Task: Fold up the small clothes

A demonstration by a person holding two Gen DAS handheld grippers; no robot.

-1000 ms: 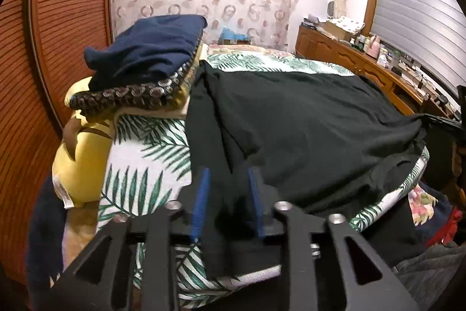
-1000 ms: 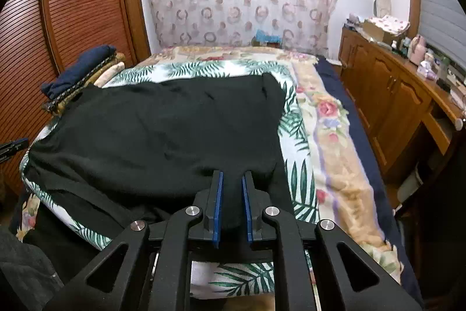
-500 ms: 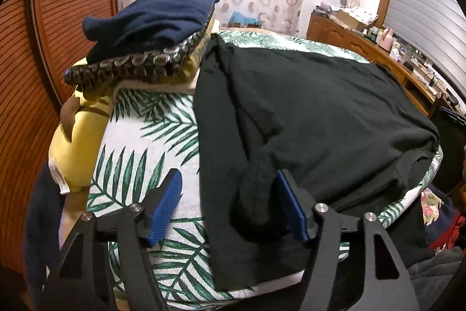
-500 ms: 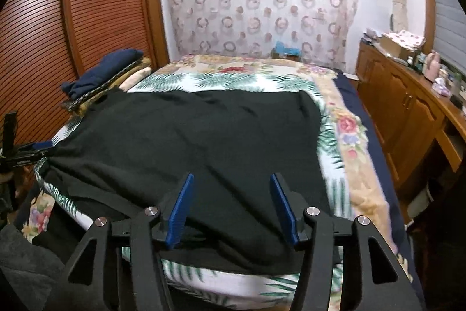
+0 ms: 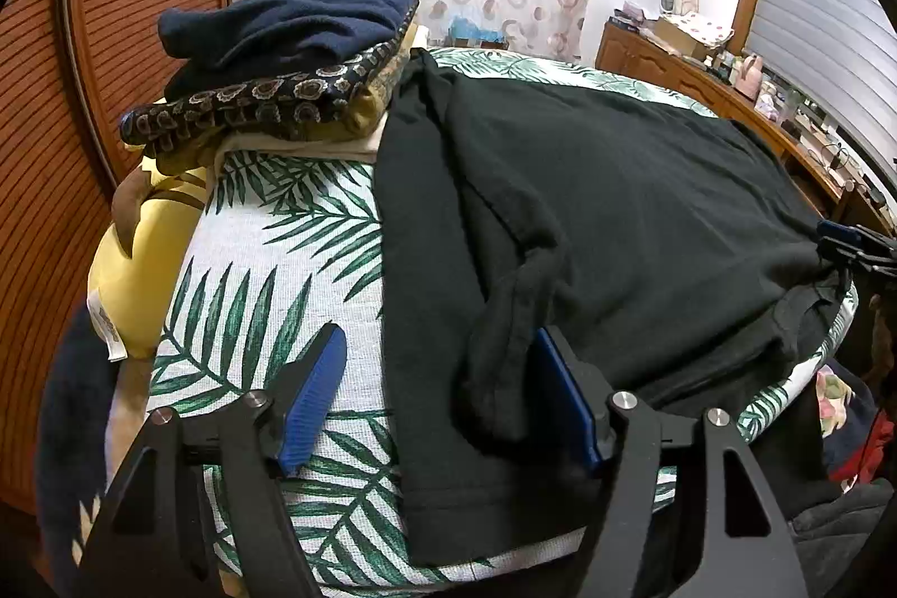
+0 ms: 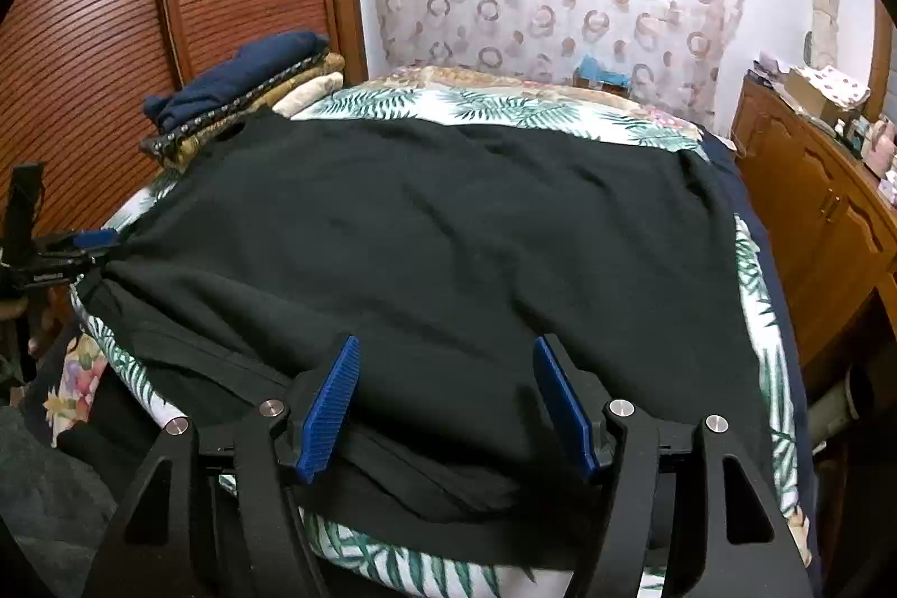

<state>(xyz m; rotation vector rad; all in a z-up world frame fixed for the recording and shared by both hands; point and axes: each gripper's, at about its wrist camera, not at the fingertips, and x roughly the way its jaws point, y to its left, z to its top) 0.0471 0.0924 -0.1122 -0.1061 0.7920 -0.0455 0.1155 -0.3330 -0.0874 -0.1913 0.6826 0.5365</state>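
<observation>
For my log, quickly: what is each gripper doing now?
Left gripper: open, holding nothing, over black garment.
Right gripper: open, holding nothing.

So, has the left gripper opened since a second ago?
Yes. The left gripper was pinched on the black garment; now its jaws are spread wide, the bunched fabric loose between them on the leaf-print bedspread.
</observation>
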